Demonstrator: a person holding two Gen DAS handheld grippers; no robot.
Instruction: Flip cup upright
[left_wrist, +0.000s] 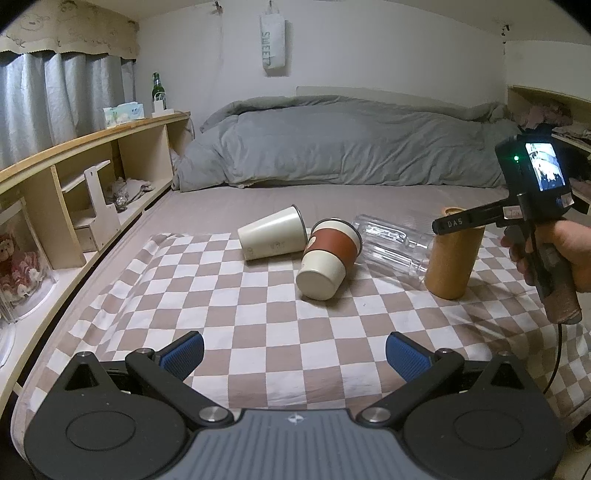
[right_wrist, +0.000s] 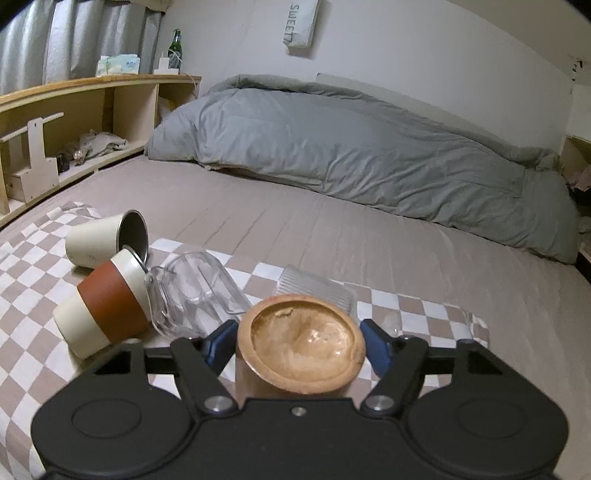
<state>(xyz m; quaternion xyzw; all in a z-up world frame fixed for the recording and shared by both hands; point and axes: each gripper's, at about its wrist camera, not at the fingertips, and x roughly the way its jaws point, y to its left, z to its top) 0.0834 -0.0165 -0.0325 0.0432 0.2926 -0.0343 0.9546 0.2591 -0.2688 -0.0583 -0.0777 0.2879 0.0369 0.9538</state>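
Note:
A wooden cup (right_wrist: 301, 347) stands upright on the checked cloth (left_wrist: 258, 317), mouth up; it also shows in the left wrist view (left_wrist: 452, 258). My right gripper (right_wrist: 301, 341) has its blue pads on both sides of the cup's rim, close to it; contact is not clear. A cream cup (left_wrist: 271, 238) and a cream cup with a brown sleeve (left_wrist: 328, 258) lie on their sides. A clear glass mug (right_wrist: 192, 295) lies beside them. My left gripper (left_wrist: 293, 356) is open and empty, low over the cloth's near part.
A ribbed clear glass (right_wrist: 314, 288) lies behind the wooden cup. A grey duvet (left_wrist: 340, 144) is heaped at the far end of the bed. A wooden shelf unit (left_wrist: 92, 158) runs along the left side.

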